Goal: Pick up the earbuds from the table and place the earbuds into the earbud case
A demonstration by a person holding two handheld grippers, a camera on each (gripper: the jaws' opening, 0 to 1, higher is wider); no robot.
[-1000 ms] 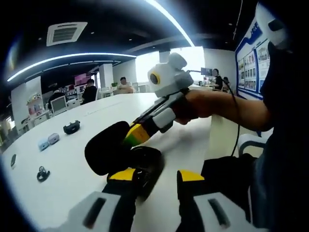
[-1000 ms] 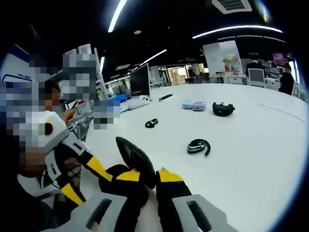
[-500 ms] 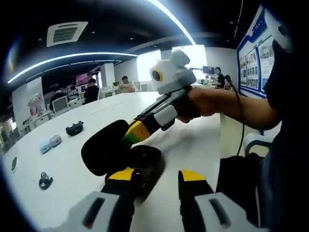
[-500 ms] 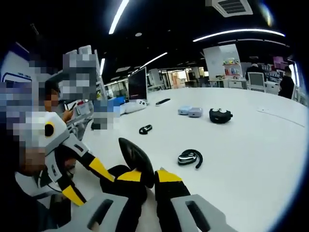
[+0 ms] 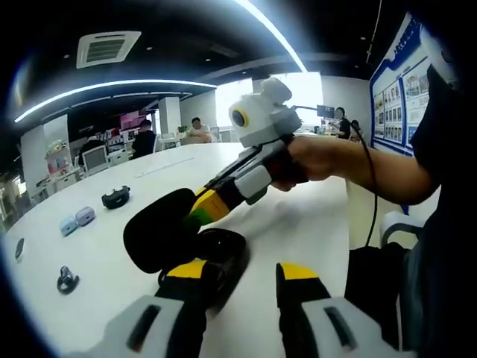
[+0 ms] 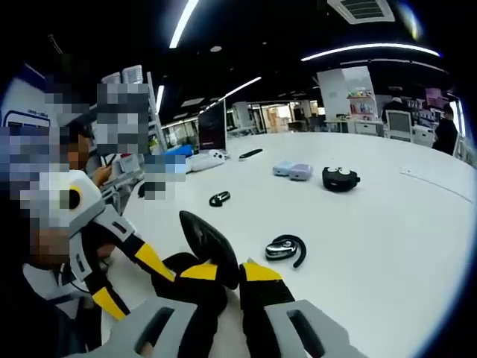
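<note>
Left gripper (image 5: pixel 242 277), left gripper view: jaws standing apart, the left jaw resting against the open earbud case (image 5: pixel 186 242), the right jaw on bare table (image 5: pixel 298 224). The black case is sitting at the near edge of the white table with its lid (image 5: pixel 158 227) tilted up.

Right gripper (image 6: pixel 222 272), right gripper view: yellow-tipped jaws almost together, closing on the case lid (image 6: pixel 209 237). In the left gripper view this gripper (image 5: pixel 201 210) is reaching in from the right, its tips meeting the lid.

Just past the case, one black ear-hook earbud (image 6: pixel 282 248) is lying on the table, apart from both grippers. A second earbud (image 6: pixel 219 198) is lying farther in, toward the left edge; the left gripper view is showing it (image 5: pixel 66 280) well apart from the case.

Farther on, a second black case (image 6: pixel 340 178) is sitting open, and beside it two small pale cases (image 6: pixel 292 171). People are sitting at the far edge (image 5: pixel 195 132).
</note>
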